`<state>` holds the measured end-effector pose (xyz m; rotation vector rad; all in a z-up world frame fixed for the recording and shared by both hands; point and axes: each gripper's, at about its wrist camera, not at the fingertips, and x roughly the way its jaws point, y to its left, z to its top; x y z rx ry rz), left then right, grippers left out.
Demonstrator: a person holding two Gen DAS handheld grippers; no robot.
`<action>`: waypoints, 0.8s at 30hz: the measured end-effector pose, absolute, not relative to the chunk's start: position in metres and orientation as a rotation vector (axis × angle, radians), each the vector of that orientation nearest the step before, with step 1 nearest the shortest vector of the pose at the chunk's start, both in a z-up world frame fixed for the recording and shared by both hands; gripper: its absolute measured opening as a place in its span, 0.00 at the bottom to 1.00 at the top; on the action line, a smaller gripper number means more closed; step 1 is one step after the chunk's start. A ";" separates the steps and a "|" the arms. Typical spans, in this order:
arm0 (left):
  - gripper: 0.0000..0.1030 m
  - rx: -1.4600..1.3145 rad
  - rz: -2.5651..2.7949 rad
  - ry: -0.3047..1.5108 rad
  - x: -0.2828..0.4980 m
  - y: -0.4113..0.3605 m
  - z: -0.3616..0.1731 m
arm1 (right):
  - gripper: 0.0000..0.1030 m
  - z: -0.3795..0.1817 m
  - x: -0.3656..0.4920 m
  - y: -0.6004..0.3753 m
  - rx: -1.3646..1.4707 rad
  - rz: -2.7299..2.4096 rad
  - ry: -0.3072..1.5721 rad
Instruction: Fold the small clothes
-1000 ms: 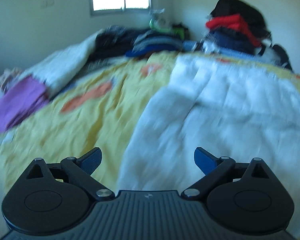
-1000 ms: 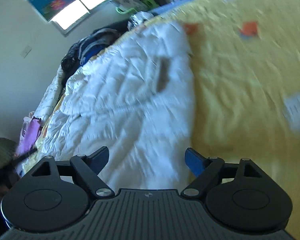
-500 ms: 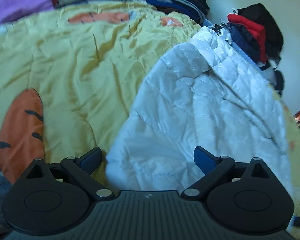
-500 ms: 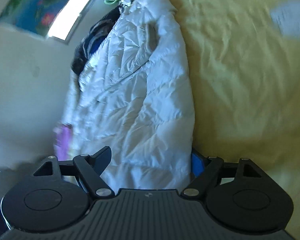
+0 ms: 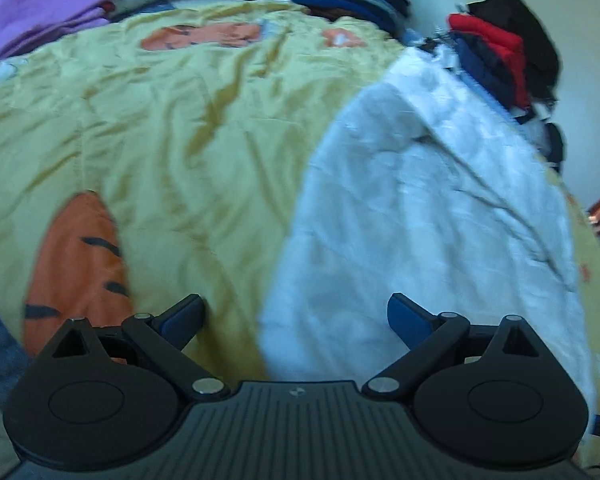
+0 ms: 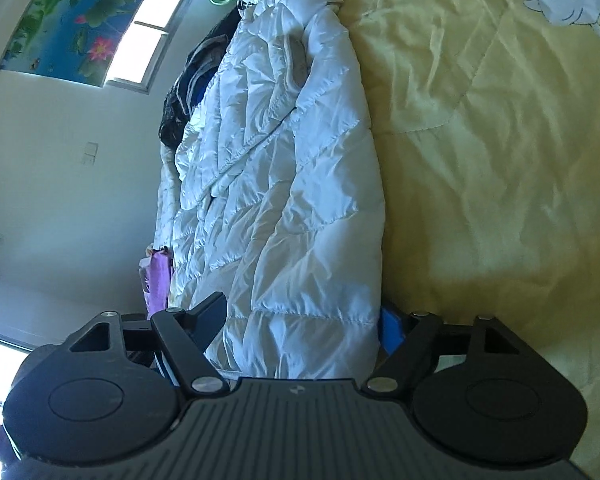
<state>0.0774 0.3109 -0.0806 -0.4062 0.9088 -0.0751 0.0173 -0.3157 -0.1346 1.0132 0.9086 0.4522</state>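
A yellow bedspread [image 5: 188, 152] lies under both grippers. The white quilted jacket [image 6: 300, 200] stretches away ahead of the right gripper [image 6: 302, 320], whose jaws are closing around its near hem, pads not visibly pressing. The left gripper [image 5: 296, 316] is spread wide, the jacket's edge between its fingers
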 end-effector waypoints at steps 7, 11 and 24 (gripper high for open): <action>0.28 -0.426 -0.148 0.938 0.077 0.298 -0.087 | 0.68 -0.140 0.019 -0.315 1.068 0.471 0.899; 0.27 -0.431 -0.188 1.001 0.081 0.297 -0.085 | 0.41 -0.147 0.017 -0.311 1.080 0.478 0.936; 0.05 -0.430 -0.307 0.960 0.095 0.284 -0.041 | 0.11 -0.111 0.024 -0.308 1.158 0.579 0.803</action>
